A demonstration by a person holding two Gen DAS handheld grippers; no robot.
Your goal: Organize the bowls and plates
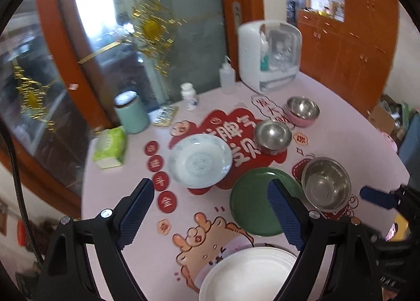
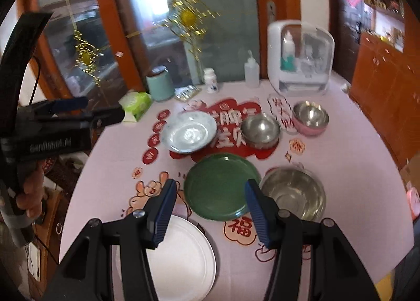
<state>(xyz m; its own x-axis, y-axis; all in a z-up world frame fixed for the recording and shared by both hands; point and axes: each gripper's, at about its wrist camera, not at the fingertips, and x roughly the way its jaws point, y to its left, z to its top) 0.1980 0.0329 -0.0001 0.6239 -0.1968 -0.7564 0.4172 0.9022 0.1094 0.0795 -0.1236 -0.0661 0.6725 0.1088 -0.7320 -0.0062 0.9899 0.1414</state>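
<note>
Left gripper [image 1: 210,211]: jaws wide apart, nothing between them, above the table [image 1: 349,127] at lower centre of its view. Right gripper [image 2: 208,211]: jaws parted to a middling gap, empty. White plate [image 2: 183,256] lies lowest in frame, partly beneath the fingers. Green plate [image 2: 221,186] sits at centre, large steel bowl [image 2: 294,194] just to its right. Patterned plate [image 2: 189,131] lies upper left of centre; small steel bowl [image 2: 260,126] and pink-sided bowl [image 2: 311,117] stand further back, right.
</note>
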